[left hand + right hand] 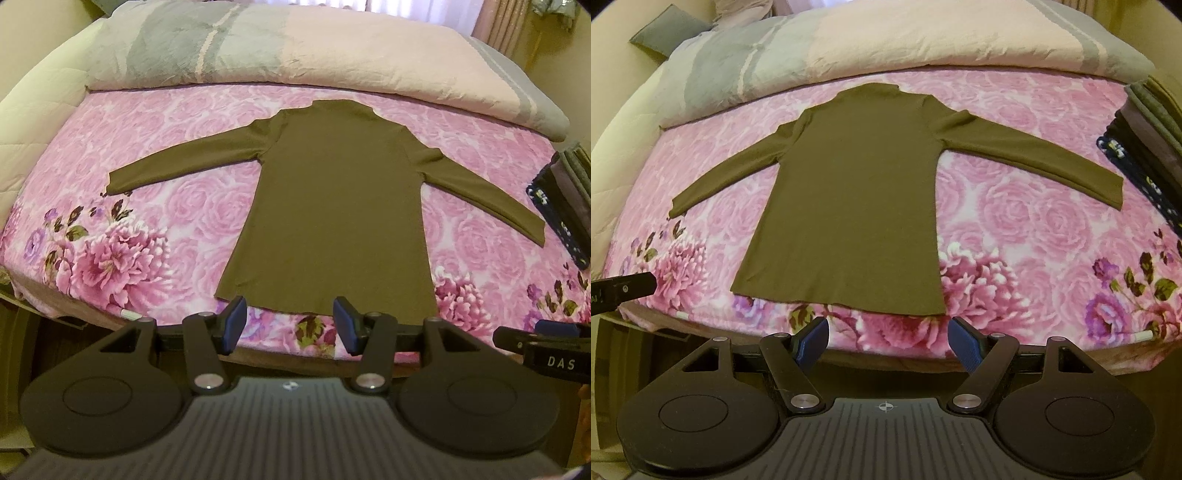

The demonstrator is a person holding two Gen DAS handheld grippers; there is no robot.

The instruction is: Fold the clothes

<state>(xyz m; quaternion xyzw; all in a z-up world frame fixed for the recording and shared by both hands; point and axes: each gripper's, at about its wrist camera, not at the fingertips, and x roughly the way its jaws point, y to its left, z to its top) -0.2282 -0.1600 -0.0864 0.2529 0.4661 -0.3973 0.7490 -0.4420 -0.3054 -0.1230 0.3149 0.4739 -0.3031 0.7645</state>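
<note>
At the bottom of the left wrist view, the left gripper [290,323] has black plastic arms and blue ribbed pads; the pads stand spread, with nothing between them. They hang just above the near hem of the shirt [332,206], apart from it. In the right wrist view the right gripper [888,339] looks the same, its blue pads wide apart and empty, over the edge of the bed [1034,229] just below the hem.

The shirt is olive brown, of smooth thin knit, and it lies flat in the middle of both frames. Its body widens toward the hem, both long sleeves are stretched out to the sides, and the high collar points to the top of the frame. The sheet under it is soft, with pink roses and bigger purple flowers near the front edge.

At the right edge lies a pile [1145,147] of folded dark and grey cloth. Farther, across the top, a thick wrinkled duvet [295,48] in pale pink and grey is folded back.
</note>
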